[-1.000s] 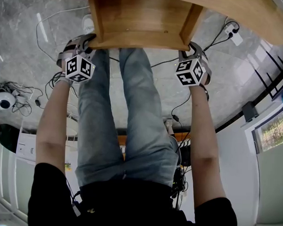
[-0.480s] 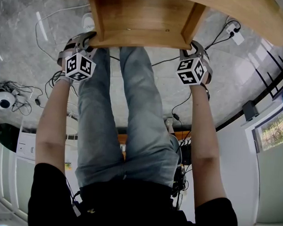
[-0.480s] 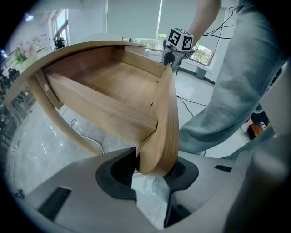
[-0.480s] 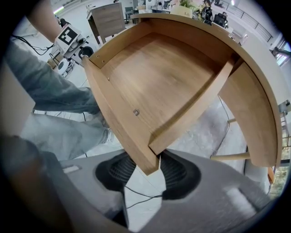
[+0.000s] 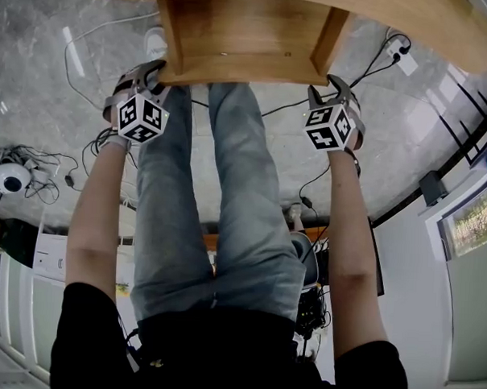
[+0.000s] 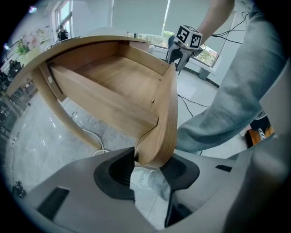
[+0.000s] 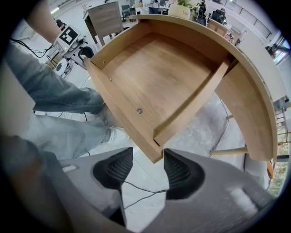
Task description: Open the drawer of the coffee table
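The wooden drawer (image 5: pixel 242 36) stands pulled out from under the curved coffee table top (image 5: pixel 412 20), and its inside is bare. My left gripper (image 5: pixel 150 71) is at its front left corner. In the left gripper view the end of the drawer front (image 6: pixel 159 136) sits between the pads of the left gripper (image 6: pixel 148 166); the jaws have just been opening and a slim gap shows. My right gripper (image 5: pixel 329 79) is at the front right corner. In the right gripper view the drawer corner (image 7: pixel 154 152) lies between the wide-open pads of the right gripper (image 7: pixel 148 166), which have also just been opening.
The person's legs in jeans (image 5: pixel 228 189) stand right in front of the drawer, between my two arms. Cables and a power strip (image 5: pixel 404 61) lie on the marble floor. A white round device (image 5: pixel 7 175) sits at the left. A curved table leg (image 6: pixel 59 118) runs beside the drawer.
Both grippers stay at the drawer's front corners and the drawer stays pulled out. Only the view has shifted slightly.
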Tool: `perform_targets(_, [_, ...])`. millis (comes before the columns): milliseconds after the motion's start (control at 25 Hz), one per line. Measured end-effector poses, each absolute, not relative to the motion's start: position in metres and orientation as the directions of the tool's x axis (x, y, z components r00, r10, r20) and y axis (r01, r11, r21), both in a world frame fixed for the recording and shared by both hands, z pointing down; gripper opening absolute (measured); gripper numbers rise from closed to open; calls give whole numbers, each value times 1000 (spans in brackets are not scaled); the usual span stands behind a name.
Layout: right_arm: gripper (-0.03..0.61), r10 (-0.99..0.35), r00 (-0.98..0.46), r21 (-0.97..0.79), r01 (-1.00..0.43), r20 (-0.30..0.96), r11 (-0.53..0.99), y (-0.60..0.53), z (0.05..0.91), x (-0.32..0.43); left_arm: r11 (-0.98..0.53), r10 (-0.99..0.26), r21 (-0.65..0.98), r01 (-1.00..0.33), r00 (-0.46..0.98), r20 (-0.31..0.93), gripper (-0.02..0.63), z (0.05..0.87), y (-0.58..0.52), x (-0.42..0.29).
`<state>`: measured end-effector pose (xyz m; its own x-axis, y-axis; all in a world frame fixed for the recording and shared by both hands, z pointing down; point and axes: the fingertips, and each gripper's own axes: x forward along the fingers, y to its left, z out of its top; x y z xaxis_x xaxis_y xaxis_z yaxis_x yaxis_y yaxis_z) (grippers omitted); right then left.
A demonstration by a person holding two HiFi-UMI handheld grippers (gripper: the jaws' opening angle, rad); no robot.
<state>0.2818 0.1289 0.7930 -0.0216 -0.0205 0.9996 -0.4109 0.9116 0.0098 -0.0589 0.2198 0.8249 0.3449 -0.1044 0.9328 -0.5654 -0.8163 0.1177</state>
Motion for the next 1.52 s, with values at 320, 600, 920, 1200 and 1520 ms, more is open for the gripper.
perform_targets(320, [213,-62,-10,50,-458,998,888,130,760,282,-819,-52,152,-554,336,940,168,814,238,-90])
perform_targets(600, [200,-120,-61,65,-557,991,828,128,716,258,-800,-126,151,-581,407,905,136,766,221,-104])
perform_targets(920, [26,-227,-140,76,-671,964,737,117,650,216,-753,-244,183,-632,526,815,15,684,170,-91])
perform_targets(1200, [-2,-315,-246,26,-749,916,662,92,589,176,-722,-334,179,-669,563,756,14,611,125,-90])
perform_targets(1520, [-2,-413,-369,-49,-793,833,608,67,495,133,-638,-481,264,-724,642,598,14,500,81,-92])
